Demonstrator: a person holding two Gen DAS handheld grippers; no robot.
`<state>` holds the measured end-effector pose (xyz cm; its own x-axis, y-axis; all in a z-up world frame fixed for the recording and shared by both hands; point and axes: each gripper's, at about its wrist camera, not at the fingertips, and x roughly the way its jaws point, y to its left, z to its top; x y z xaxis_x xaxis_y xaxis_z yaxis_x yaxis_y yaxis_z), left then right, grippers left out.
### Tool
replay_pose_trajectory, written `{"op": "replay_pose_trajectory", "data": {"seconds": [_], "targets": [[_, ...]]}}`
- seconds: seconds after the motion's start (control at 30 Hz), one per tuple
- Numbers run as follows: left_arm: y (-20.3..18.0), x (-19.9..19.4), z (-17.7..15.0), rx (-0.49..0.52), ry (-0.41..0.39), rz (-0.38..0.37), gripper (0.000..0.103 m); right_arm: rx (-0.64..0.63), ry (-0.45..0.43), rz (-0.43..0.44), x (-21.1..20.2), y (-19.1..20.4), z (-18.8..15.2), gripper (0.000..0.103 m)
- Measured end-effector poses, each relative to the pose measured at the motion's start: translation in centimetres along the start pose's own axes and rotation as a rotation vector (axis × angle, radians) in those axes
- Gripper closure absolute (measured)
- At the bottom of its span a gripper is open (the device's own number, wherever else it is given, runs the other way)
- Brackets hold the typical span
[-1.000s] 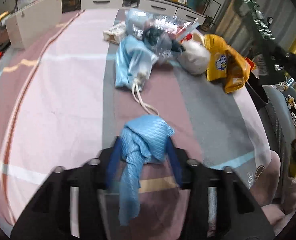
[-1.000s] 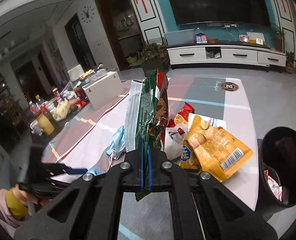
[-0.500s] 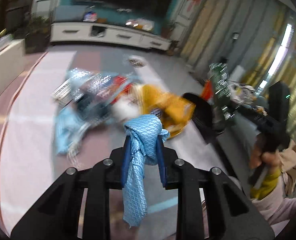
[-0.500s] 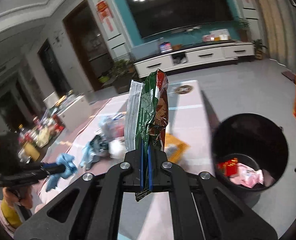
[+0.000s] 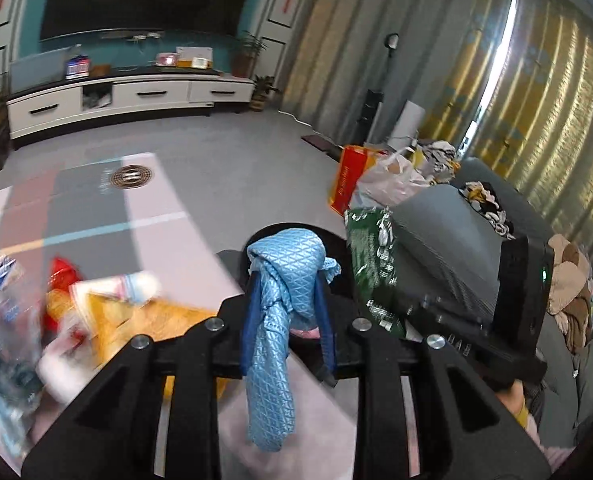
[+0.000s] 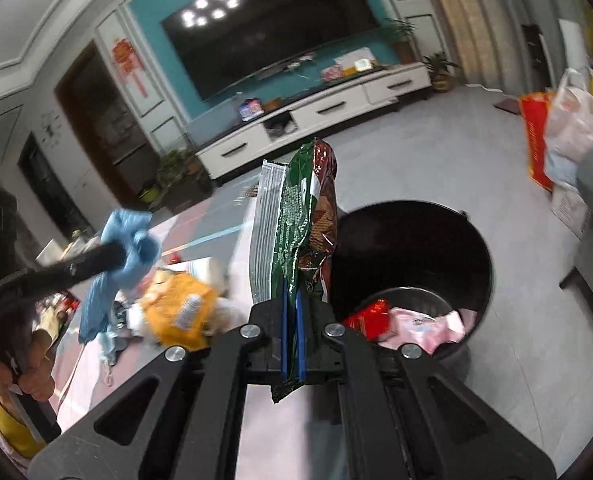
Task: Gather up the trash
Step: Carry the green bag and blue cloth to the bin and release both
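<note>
Two tongs in view, each loaded. Black trash bin (image 6: 448, 240) at centre-right of right wrist view, red and pink wrappers inside. Worktop (image 5: 96, 208) at left, littered with yellow chip bag (image 6: 180, 308). Right tongs (image 6: 292, 312) clamped together on green snack bag (image 6: 300, 232), standing upright beside bin rim. Left tongs (image 5: 286, 300) pinching blue quilted wrapper (image 5: 284, 264), tail hanging down, bin rim behind.

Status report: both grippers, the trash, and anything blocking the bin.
Left gripper clamped on blue quilted wrapper. Right gripper shut on green snack bag, near the black bin. Bin mouth open, trash inside, nothing blocking.
</note>
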<state>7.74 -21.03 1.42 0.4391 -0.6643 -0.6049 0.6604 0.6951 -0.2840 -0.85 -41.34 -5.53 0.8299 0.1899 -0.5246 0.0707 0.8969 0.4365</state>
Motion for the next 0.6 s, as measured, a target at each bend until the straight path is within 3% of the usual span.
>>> {"op": "replay_pose_trajectory", "data": {"seconds": [0.3, 0.37, 0.4, 0.43, 0.5, 0.53, 0.6], "targets": [[-3.0, 9.4, 1.7, 0.019, 0.100, 0.012, 0.066, 0.072, 0.022, -0.062, 2.4, -4.1, 0.7, 0.097], [-3.2, 10.8, 1.9, 0.017, 0.116, 0.014, 0.049, 0.088, 0.026, -0.088, 3.1, -4.7, 0.8, 0.094], [-3.3, 11.3, 2.0, 0.013, 0.120, 0.020, 0.038, 0.105, 0.030, -0.101, 3.4, -5.2, 0.9, 0.086], [-3.5, 11.5, 2.0, 0.015, 0.121, 0.024, 0.035, 0.123, 0.033, -0.113, 3.6, -5.5, 0.8, 0.075], [-3.5, 11.6, 1.9, 0.018, 0.127, 0.016, 0.029, 0.145, 0.030, -0.115, 3.4, -5.9, 0.5, 0.063], [-3.4, 11.4, 1.8, 0.021, 0.128, 0.014, 0.021, 0.152, 0.030, -0.115, 3.2, -6.0, 0.3, 0.063], [-3.2, 10.9, 1.5, 0.027, 0.127, 0.021, 0.016, 0.157, 0.032, -0.120, 2.9, -6.0, 0.2, 0.063]]}}
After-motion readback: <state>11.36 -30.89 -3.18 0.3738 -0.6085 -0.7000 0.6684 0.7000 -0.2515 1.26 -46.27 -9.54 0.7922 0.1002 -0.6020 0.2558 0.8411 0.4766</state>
